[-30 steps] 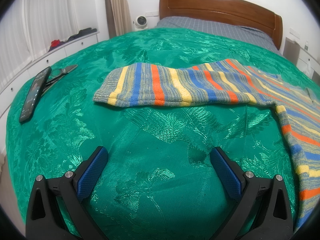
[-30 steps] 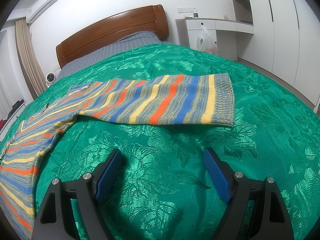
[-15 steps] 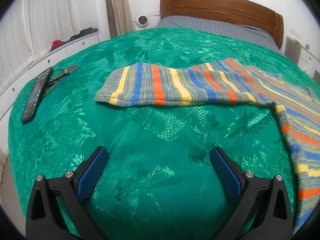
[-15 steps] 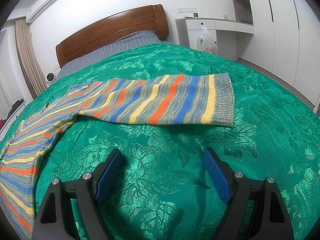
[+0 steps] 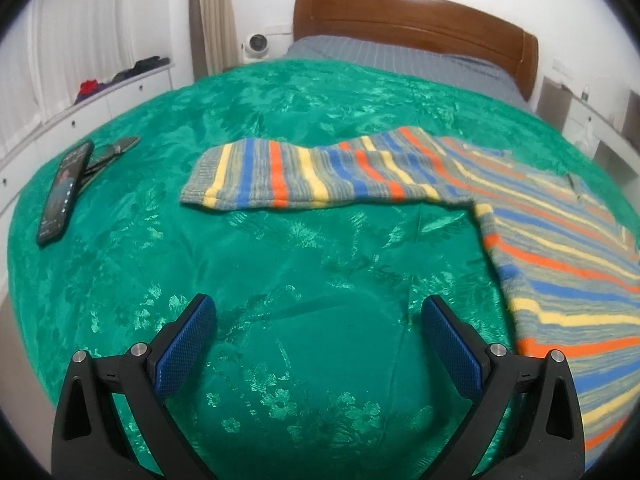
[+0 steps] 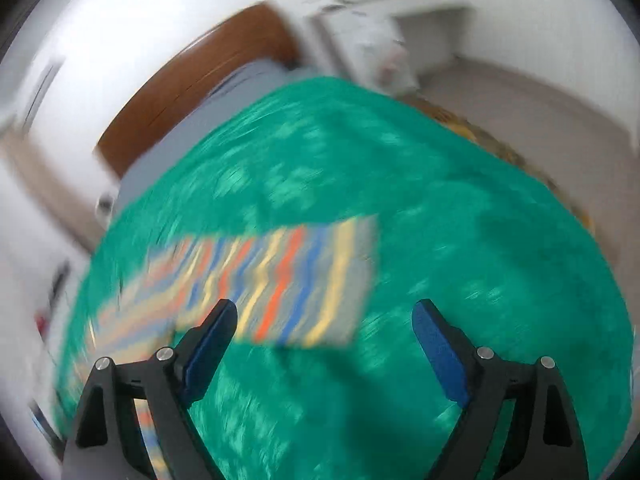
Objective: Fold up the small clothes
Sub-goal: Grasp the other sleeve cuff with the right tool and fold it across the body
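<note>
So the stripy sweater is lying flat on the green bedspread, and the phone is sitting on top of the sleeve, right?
Not quite. The stripy sweater does lie flat on the green bedspread, but the phone is not on the sleeve. The left wrist view shows it on the bedspread, well apart from the sleeve, near the bed's edge.

No lettering, label, brand or number can be read in either view. The phone [image 5: 64, 192] lying at the left on the green bedspread [image 5: 312, 272] has a lit screen, but its content is too small to make out.
</note>
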{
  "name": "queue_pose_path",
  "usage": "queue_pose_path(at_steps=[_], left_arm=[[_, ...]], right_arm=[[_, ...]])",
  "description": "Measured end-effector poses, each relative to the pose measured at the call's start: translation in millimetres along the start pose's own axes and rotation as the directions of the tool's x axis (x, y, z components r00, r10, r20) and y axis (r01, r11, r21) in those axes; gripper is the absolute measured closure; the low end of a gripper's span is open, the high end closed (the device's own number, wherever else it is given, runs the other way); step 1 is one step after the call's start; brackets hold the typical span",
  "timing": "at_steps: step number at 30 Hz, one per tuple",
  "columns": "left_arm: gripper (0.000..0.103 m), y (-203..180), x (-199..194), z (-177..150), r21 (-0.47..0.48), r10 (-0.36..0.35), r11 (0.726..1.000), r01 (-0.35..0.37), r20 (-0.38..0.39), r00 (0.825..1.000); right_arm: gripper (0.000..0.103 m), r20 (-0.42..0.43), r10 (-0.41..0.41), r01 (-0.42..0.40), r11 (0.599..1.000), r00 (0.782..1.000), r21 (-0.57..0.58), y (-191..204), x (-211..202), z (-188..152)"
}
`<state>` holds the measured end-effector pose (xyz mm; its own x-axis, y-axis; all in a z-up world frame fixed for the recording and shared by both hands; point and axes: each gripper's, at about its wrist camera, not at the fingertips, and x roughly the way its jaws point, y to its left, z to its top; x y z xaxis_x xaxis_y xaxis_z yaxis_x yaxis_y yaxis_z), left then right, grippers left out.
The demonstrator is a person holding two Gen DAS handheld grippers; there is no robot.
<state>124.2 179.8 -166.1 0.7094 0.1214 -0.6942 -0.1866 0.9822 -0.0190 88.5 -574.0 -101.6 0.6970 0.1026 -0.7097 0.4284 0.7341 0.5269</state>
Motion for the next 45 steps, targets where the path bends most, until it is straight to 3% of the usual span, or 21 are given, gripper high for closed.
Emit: queue_pose_path(at_steps=[2, 4, 8, 11, 14, 16, 20, 24, 29, 31, 32, 33, 35, 37, 41, 45], left_arm=[[0.000, -5, 5, -2, 0.013, 0.013, 1.000, -0.013, -0.017, 1.000], [0.000, -9, 7, -4, 0.026, 0.026, 0.999, -0.026, -0.024, 0.999], [0.000, -14, 10, -9, 0.048, 0.049, 0.998, -0.047, -0.036, 0.998], [0.000, -17, 12, -11, 0.058, 0.064, 0.996, -0.061, -0.038, 0.997], [0.000, -18, 10, -12, 0.062, 0.068, 0.996, -0.065, -0.036, 0.997], [0.000, -18, 11, -12, 0.059, 0.063, 0.996, -0.061, -0.037, 0.997], [0.000, -18, 13, -10, 0.051, 0.055, 0.997, -0.053, -0.039, 0.998], [0.000, -16, 15, -9, 0.046, 0.041, 0.998, -0.039, -0.044, 0.998], [0.000, -15, 17, -9, 0.045, 0.035, 0.998, -0.032, -0.049, 0.998], [0.000, -15, 18, -9, 0.044, 0.032, 0.999, -0.029, -0.049, 0.998], [0.000, -14, 18, -9, 0.043, 0.030, 0.999, -0.028, -0.049, 0.998], [0.000, -14, 19, -9, 0.041, 0.026, 0.999, -0.024, -0.050, 0.998], [0.000, -13, 19, -9, 0.038, 0.022, 0.999, -0.020, -0.050, 0.998], [0.000, -13, 19, -10, 0.038, 0.022, 0.999, -0.020, -0.050, 0.998], [0.000, -15, 20, -10, 0.042, 0.033, 0.999, -0.031, -0.048, 0.998], [0.000, -16, 20, -11, 0.043, 0.039, 0.998, -0.037, -0.044, 0.998]], right_arm=[[0.029, -0.077, 0.050, -0.044, 0.996, 0.996, 0.073, -14, 14, 13], [0.031, -0.160, 0.080, -0.064, 0.993, 0.984, 0.098, -16, 33, 21], [0.040, -0.255, 0.032, -0.018, 0.998, 0.966, 0.055, -9, 67, 23], [0.096, -0.303, 0.018, 0.004, 0.997, 0.953, 0.073, -13, 80, 21], [0.096, -0.251, -0.027, 0.039, 0.998, 0.967, 0.043, -1, 65, 25], [0.096, -0.182, -0.039, 0.034, 0.999, 0.983, -0.028, 27, 47, 34], [0.096, -0.087, 0.060, -0.078, 0.972, 0.994, -0.220, 125, 10, 46], [0.096, -0.147, 0.181, -0.225, 0.895, 0.972, -0.386, 245, 15, 28], [0.096, -0.238, 0.155, -0.261, 0.810, 0.959, -0.525, 335, 67, -24], [0.091, -0.334, 0.195, -0.345, 0.805, 0.922, -0.483, 354, 101, -53], [0.083, -0.376, 0.211, -0.377, 0.810, 0.902, -0.449, 360, 118, -58], [0.065, -0.437, 0.241, -0.419, 0.827, 0.867, -0.374, 358, 133, -70], [0.052, -0.464, 0.297, -0.461, 0.838, 0.835, -0.293, 352, 140, -83], [0.052, -0.470, 0.311, -0.472, 0.838, 0.826, -0.275, 343, 140, -85], [0.042, -0.402, 0.232, -0.384, 0.853, 0.886, -0.354, 312, 122, -78], [0.038, -0.271, 0.116, -0.226, 0.879, 0.955, -0.419, 229, 90, -67]])
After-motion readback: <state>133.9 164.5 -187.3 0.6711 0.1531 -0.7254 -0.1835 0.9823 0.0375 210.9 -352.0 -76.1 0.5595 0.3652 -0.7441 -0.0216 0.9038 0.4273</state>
